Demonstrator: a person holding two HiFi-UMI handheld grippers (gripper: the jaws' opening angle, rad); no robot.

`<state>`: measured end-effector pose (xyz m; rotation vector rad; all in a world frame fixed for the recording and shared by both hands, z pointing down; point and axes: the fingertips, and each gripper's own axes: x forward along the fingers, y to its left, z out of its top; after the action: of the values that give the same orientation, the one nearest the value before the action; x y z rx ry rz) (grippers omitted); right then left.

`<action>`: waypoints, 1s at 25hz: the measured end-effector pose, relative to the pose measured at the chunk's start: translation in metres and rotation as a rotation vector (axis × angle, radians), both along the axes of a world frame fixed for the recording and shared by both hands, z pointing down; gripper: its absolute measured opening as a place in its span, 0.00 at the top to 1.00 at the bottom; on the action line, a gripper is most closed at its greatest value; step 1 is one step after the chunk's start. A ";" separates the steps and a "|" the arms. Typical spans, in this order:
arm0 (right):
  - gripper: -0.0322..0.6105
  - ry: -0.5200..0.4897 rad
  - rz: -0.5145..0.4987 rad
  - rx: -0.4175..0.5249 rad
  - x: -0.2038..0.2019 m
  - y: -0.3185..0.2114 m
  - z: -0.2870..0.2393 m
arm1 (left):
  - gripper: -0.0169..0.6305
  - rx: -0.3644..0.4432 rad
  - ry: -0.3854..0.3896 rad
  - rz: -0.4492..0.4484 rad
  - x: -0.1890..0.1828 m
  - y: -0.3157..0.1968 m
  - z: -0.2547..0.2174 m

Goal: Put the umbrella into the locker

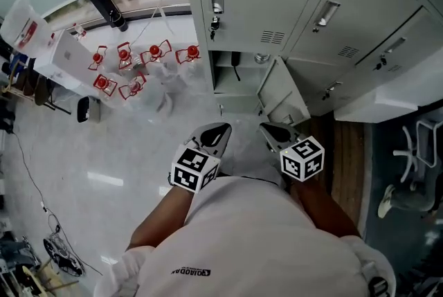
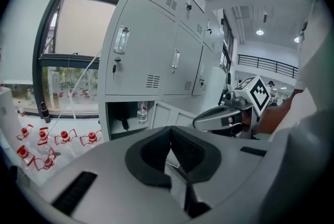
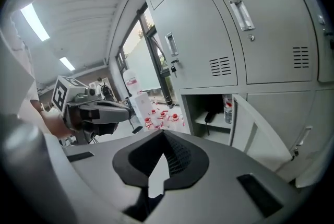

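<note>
Umbrella [image 1: 235, 61]: dark, folded short, lying on the inner shelf of the open locker [image 1: 223, 84] compartment. A thin strap or handle end hangs down over the shelf edge. Locker: pale grey metal. The open compartment sits beneath a tall shut door; its own door [image 1: 279, 91] is swung wide to the right.
</note>
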<state>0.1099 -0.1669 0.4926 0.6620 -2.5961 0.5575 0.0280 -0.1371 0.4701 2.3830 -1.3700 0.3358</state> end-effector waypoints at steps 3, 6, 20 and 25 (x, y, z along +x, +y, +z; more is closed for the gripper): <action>0.89 -0.006 -0.019 -0.024 0.022 0.025 0.005 | 0.95 -0.017 0.012 -0.043 0.015 0.028 0.004; 0.89 -0.021 -0.018 -0.035 0.037 0.042 0.007 | 0.95 -0.039 0.019 -0.089 0.019 0.055 0.005; 0.89 -0.016 0.022 0.015 0.025 0.085 -0.014 | 0.95 -0.014 -0.009 -0.053 0.000 0.085 -0.018; 0.89 -0.011 0.058 0.017 0.011 0.095 -0.016 | 0.95 -0.036 -0.019 -0.020 -0.019 0.093 -0.012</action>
<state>0.1211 -0.0722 0.4764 0.7432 -2.6012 0.5590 0.0091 -0.0440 0.4585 2.3412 -1.3835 0.3761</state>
